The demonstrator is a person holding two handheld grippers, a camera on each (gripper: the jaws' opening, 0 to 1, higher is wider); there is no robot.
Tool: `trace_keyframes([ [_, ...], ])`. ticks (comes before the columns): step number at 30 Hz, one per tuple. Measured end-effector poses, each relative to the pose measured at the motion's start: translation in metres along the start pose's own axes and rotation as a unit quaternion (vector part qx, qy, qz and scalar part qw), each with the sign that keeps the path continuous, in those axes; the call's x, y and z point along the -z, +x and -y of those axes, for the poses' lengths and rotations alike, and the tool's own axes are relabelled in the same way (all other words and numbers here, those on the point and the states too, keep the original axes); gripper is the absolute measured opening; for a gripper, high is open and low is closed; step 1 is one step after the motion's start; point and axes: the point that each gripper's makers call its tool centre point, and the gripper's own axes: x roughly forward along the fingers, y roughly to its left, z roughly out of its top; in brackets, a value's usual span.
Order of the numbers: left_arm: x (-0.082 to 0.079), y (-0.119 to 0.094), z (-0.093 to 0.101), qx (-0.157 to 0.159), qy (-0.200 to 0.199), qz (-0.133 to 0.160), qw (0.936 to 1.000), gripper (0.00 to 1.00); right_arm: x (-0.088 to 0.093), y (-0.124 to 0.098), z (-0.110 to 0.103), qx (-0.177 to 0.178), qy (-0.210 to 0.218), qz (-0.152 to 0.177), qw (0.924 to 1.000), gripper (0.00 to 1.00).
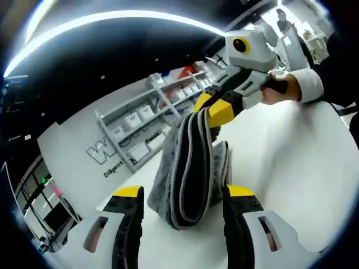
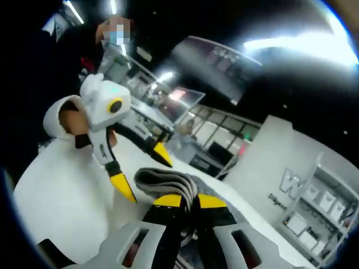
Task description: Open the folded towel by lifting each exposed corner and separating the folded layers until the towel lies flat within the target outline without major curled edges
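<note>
Pretty dark room around me, black ceiling with a long curved light strip [image 1: 112, 19] glowing across the top of my left gripper view. I'm working over a plain white table [image 1: 291, 168]. Behind it there's a white wall panel [image 1: 73, 140] with big lettering, and grey shelving [image 1: 151, 120] with white boxes at frame centre. Glass partitions [image 2: 219, 137] sit mid-frame in my right gripper view, bright ceiling glare [image 2: 303, 42] upper right.

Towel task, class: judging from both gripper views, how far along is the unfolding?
Done: the towel is lifted off the white table. In hand: the right gripper pinches its top edge, layers hanging bunched; the left gripper is open around the lower fold. Left: separating layers, laying flat.
</note>
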Motion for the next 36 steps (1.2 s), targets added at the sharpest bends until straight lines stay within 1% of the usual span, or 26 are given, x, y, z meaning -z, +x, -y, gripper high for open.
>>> trace_keyframes([
  [3, -0.002, 0.000, 0.001, 0.001, 0.009, 0.005, 0.9999, 0.55, -0.005, 0.000, -0.002, -0.009, 0.018, 0.013, 0.9997, 0.02],
  [6, 0.001, 0.002, -0.001, 0.003, 0.010, 0.000, 0.9999, 0.55, -0.009, -0.001, -0.005, -0.014, 0.022, 0.023, 0.9994, 0.02],
  [10, 0.001, 0.002, -0.002, 0.004, 0.014, 0.002, 0.9999, 0.50, -0.014, -0.001, -0.007, -0.021, 0.024, 0.035, 0.9989, 0.02],
  [13, 0.000, 0.002, 0.001, 0.010, 0.025, 0.004, 0.9996, 0.47, -0.016, 0.000, -0.009, -0.026, 0.031, 0.041, 0.9984, 0.02],
  [17, -0.006, 0.002, 0.011, 0.013, 0.045, 0.010, 0.9989, 0.46, -0.019, 0.000, -0.010, -0.033, 0.034, 0.051, 0.9976, 0.02],
  [20, -0.004, 0.003, 0.012, 0.013, 0.050, 0.004, 0.9986, 0.46, -0.021, -0.001, -0.009, -0.033, 0.040, 0.058, 0.9970, 0.02],
  [23, -0.003, 0.003, 0.010, 0.011, 0.048, 0.000, 0.9988, 0.46, -0.021, -0.001, -0.008, -0.037, 0.056, 0.063, 0.9957, 0.02],
  [25, -0.005, 0.003, 0.009, 0.008, 0.043, 0.004, 0.9990, 0.44, -0.022, -0.001, -0.008, -0.036, 0.056, 0.066, 0.9956, 0.02],
  [28, -0.006, 0.003, 0.012, 0.012, 0.039, 0.006, 0.9991, 0.37, -0.022, -0.001, -0.008, -0.039, 0.060, 0.070, 0.9950, 0.02],
  [29, -0.006, 0.004, 0.010, 0.013, 0.058, 0.011, 0.9982, 0.34, -0.022, -0.001, -0.008, -0.039, 0.059, 0.071, 0.9950, 0.02],
  [30, -0.006, 0.004, 0.007, 0.006, 0.076, 0.010, 0.9970, 0.32, -0.022, -0.001, -0.008, -0.039, 0.059, 0.071, 0.9950, 0.02],
  [31, -0.002, 0.005, 0.007, 0.003, 0.082, 0.007, 0.9966, 0.31, -0.022, -0.001, -0.009, -0.040, 0.059, 0.071, 0.9950, 0.02],
  [33, 0.000, 0.006, 0.006, 0.004, 0.083, 0.006, 0.9965, 0.29, -0.021, -0.001, -0.009, -0.039, 0.055, 0.071, 0.9952, 0.02],
  [35, -0.001, 0.006, 0.004, 0.004, 0.083, 0.004, 0.9965, 0.26, -0.020, -0.001, -0.009, -0.040, 0.052, 0.071, 0.9953, 0.02],
  [36, -0.003, 0.005, 0.002, -0.001, 0.086, 0.007, 0.9962, 0.25, -0.020, -0.001, -0.009, -0.039, 0.050, 0.072, 0.9954, 0.03],
])
